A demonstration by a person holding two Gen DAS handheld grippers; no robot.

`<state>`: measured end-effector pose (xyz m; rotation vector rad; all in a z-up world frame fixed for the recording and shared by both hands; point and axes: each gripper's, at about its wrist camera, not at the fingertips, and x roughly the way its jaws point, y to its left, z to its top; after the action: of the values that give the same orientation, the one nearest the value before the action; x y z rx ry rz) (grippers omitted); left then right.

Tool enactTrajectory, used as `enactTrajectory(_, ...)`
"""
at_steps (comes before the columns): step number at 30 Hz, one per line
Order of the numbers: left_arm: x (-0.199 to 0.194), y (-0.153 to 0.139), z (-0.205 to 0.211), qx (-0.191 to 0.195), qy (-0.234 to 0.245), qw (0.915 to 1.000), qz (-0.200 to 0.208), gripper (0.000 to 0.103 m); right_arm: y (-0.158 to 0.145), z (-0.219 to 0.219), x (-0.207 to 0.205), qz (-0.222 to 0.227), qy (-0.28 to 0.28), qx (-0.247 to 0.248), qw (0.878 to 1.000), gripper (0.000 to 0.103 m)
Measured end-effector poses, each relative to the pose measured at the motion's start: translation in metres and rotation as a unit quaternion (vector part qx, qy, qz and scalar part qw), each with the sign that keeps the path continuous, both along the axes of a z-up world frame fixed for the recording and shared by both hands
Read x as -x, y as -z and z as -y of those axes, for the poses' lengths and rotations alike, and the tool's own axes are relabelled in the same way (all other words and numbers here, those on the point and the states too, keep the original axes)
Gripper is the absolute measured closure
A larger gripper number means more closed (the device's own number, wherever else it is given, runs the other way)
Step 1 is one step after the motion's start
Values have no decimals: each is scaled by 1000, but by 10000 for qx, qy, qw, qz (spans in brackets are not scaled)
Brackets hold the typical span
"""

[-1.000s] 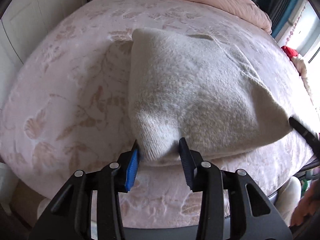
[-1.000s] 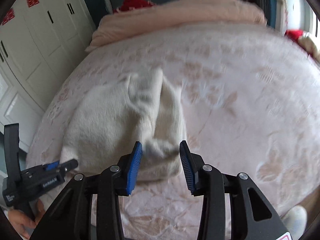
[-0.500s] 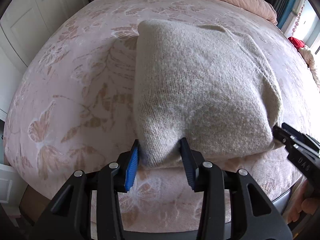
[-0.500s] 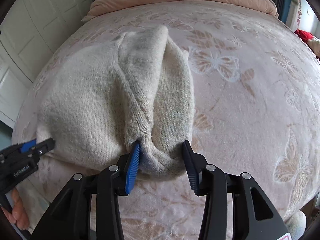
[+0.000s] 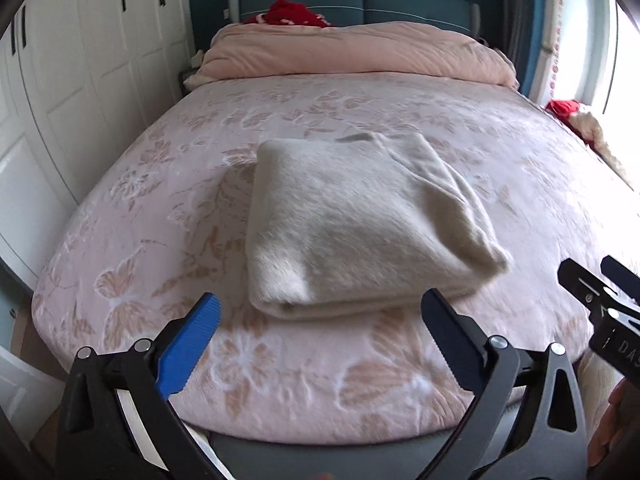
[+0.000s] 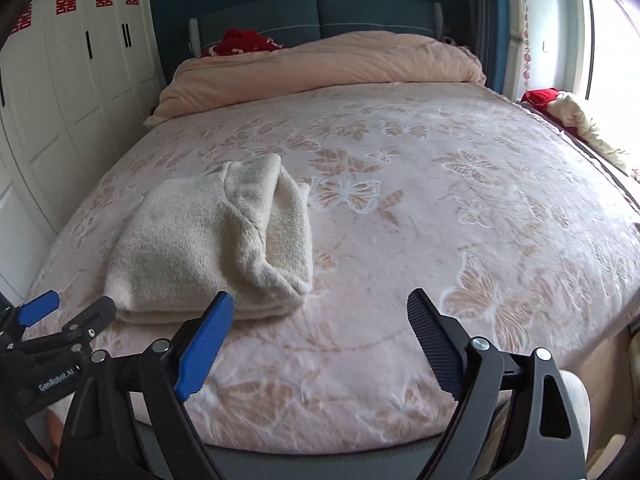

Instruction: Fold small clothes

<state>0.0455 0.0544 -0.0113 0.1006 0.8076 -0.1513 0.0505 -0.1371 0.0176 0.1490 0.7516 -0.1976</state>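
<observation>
A cream knitted sweater [image 5: 352, 220] lies folded into a thick rectangle on the pink bed, near its front edge. It also shows in the right wrist view [image 6: 212, 240], left of centre. My left gripper [image 5: 320, 312] is open and empty, pulled back just in front of the sweater's near edge. My right gripper [image 6: 320, 312] is open and empty, in front of and to the right of the sweater. The right gripper also shows at the right edge of the left wrist view [image 5: 600, 292], and the left gripper at the lower left of the right wrist view [image 6: 68, 320].
The bed cover [image 6: 460, 208] is pink with a butterfly pattern. A rolled pink duvet [image 5: 352, 52] lies at the head, with red cloth [image 5: 292, 12] behind it. White wardrobe doors [image 5: 60, 80] stand to the left. Clothes [image 6: 576, 120] lie by the window at right.
Both grippers have let go of the sweater's near edge, opened wide and drawn back and up from the bed. The folded sweater now lies free.
</observation>
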Motion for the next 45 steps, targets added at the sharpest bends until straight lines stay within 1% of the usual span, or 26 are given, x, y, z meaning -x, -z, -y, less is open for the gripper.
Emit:
enactTrajectory(3,17,4,10,-151,39,9998,100,5,4,-8,15,18,-6,68,10000,17)
enactTrajectory(6,34,8,17,-259,73,9991,329,5,13,-13,25,-68,-64,-12,10000,17)
enactTrajectory(8,40,11,17,-340,-9,9988,350,5,16,-13,29,-133,-77,-46,9999,17)
enactTrajectory(11,45,13,17,-207,-137,9994,241,5,16,-17,32,-107,-73,6,9999,17)
enactTrajectory(13,46,11,15,-137,-225,9993,270,5,15,-18,33,-67,-68,41,9999,17)
enactTrajectory(18,47,7,12,-117,-378,9985,367,5,13,-26,34,-29,-159,97,9998,17)
enactTrajectory(24,44,11,8,22,-509,9985,203,5,13,-27,33,-51,-161,104,9998,17)
enactTrajectory(29,46,11,13,-54,-542,9982,239,5,15,-26,32,-97,-93,75,9999,17)
enactTrajectory(34,44,14,12,38,-640,9979,81,5,16,-27,32,-125,-101,44,9999,17)
enactTrajectory(36,47,15,11,1,-730,9973,124,5,17,-27,32,-126,-103,50,9999,17)
enactTrajectory(45,47,16,9,-3,-735,9972,149,5,18,-28,32,-124,-74,41,9999,17)
